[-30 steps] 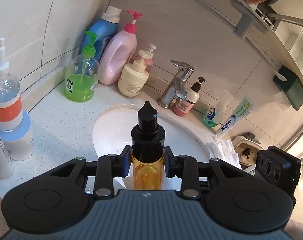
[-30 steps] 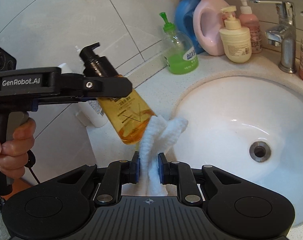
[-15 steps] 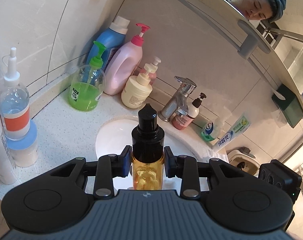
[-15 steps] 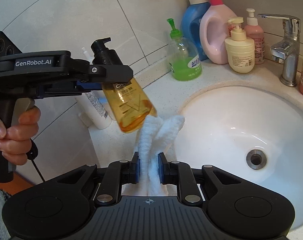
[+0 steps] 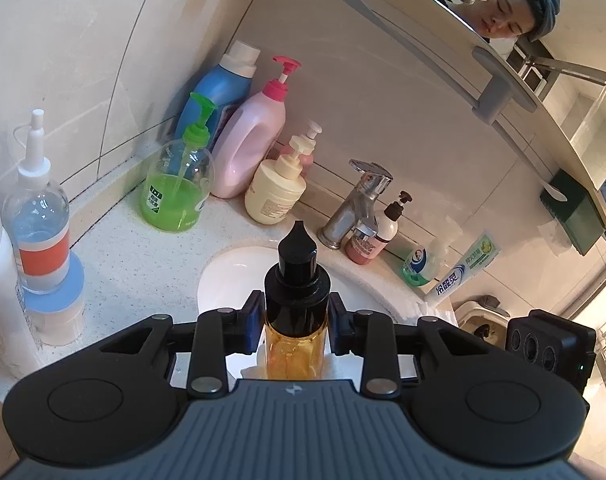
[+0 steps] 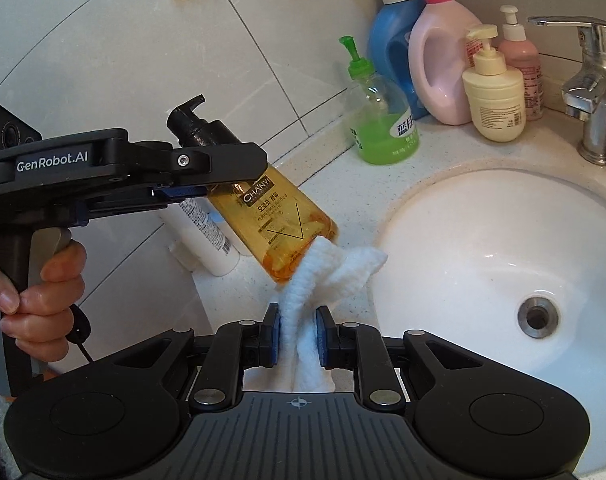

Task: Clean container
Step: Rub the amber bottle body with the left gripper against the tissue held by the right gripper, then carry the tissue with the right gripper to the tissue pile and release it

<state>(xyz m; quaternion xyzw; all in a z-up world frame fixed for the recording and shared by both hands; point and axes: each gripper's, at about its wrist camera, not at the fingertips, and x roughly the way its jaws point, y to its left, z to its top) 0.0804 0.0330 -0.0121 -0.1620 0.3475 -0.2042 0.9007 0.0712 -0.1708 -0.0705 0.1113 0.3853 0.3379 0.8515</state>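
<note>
One amber pump bottle (image 6: 279,220) hangs tilted beside a white sink (image 6: 483,264), the left gripper (image 5: 295,320) clamped on its neck just under the black pump, while the right gripper (image 6: 297,330) pinches one white cloth (image 6: 323,276) whose folds touch the bottle's base. Only the right wrist view shows the label, the drain (image 6: 538,317) and the hand (image 6: 39,292) on the left gripper's handle; only the left view shows the mirror (image 5: 543,40) and a toothpaste tube (image 5: 463,268). Five dispensers line the counter left of the faucet (image 6: 591,92).
</note>
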